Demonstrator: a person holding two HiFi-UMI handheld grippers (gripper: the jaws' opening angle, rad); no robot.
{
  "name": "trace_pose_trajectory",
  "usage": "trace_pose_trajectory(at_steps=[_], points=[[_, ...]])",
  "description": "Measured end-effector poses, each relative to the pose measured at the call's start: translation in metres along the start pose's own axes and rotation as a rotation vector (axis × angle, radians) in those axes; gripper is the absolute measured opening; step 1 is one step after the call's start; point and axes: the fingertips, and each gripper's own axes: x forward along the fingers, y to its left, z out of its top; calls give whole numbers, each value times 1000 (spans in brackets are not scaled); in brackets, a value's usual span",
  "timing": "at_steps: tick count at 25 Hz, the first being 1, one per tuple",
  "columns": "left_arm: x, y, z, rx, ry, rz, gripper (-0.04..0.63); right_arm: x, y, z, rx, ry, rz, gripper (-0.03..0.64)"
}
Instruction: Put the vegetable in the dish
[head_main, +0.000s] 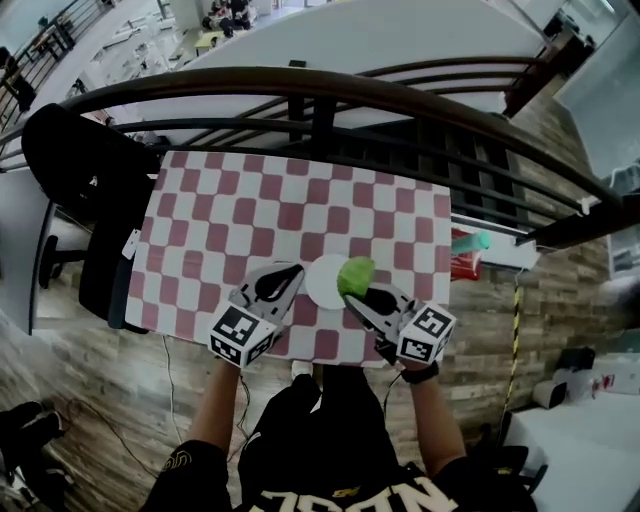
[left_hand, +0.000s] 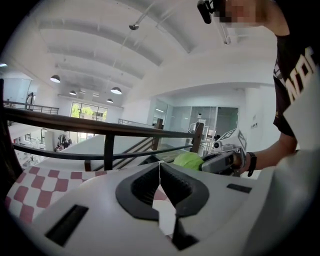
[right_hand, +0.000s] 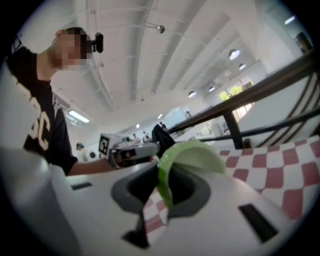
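While the person stands at the near edge of the checked table (head_main: 250, 210), both grippers point in at a white dish (head_main: 322, 287) from either side.

The right gripper (head_main: 352, 296) has its jaws partly closed and pinches a pale green leaf (head_main: 356, 273) by its lower edge. The rest fans out above the pads. The leaf hangs over the dish's right rim; can't tell if it touches.

The left gripper (head_main: 293, 272) has its jaws pressed together with nothing between them, tip just beside the dish's left rim.

A dark railing (head_main: 300, 85) curves past the table's far side.
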Motion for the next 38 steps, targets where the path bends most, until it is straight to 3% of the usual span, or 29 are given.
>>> trace_pose_trajectory(at_steps=[6,15,21,31,34,38], points=[[17,-8,-25,64,68,-143,34,3,-17,-29,130,24,173,72],[41,-39,-90,217,214,-388,315,9,-35,-55,346,-43,342,72],[56,-54,-98,238,216,-472,476,8,-31,-40,499,-175,527,71],[73,-69,-107,449,215,-547,494,6,-27,-37,622,-201,754,72],[73,-69,-112,469,229,-549,481,5,-29,-42,647,-181,765,72],[76,-63,-125,464,279,-520,471,11,-37,-52,600,-112,688,72]])
